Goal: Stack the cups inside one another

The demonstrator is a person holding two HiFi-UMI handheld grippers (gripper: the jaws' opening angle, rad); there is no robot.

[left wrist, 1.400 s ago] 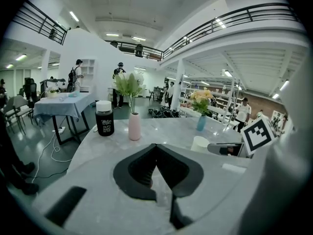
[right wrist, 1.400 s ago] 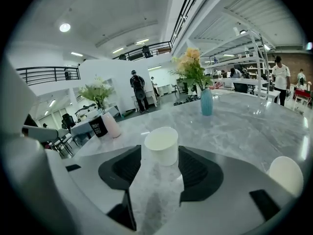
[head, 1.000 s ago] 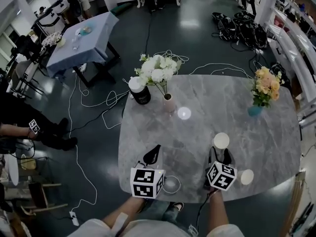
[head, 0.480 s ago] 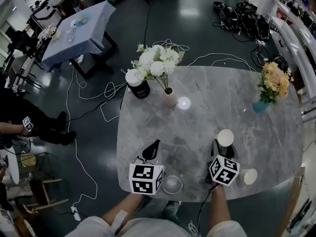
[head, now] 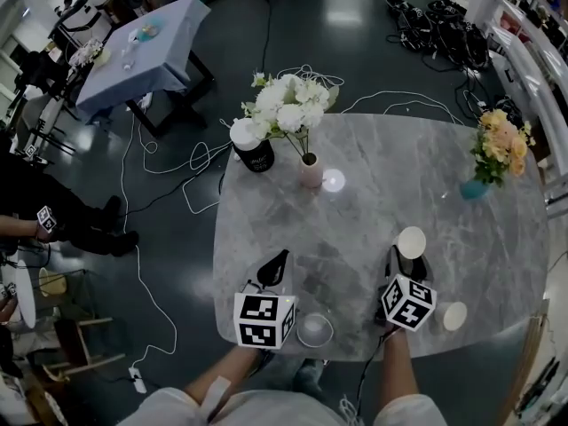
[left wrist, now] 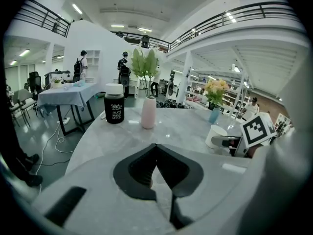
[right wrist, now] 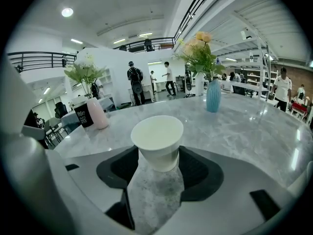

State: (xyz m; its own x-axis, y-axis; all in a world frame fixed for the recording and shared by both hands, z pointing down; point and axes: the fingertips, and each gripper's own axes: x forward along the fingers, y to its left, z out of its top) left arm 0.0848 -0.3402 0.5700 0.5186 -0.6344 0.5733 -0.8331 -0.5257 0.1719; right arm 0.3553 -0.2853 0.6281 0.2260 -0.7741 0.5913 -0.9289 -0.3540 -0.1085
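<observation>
1. the right gripper (right wrist: 157,156) has its jaws closed on the lower sides of a white cup (right wrist: 157,133), which stands upright with its open mouth up, right of centre on the near half of the grey marble table (head: 373,202).
2. the left gripper (left wrist: 155,148) has its jaws pressed together with nothing between them; it sits over the near left part of the table, pointing toward the far side.
3. a second cup (head: 314,329) stands at the near edge of the table, between the two grippers and just beside the left one's marker cube.
4. a third cup (head: 455,316) stands near the edge to the right of the right gripper, apart from it.
5. on the far left of the table are a black jar (head: 251,156) with a white lid and a pink vase (head: 311,171) of white flowers; a blue vase (head: 475,187) of orange flowers stands at the far right.
</observation>
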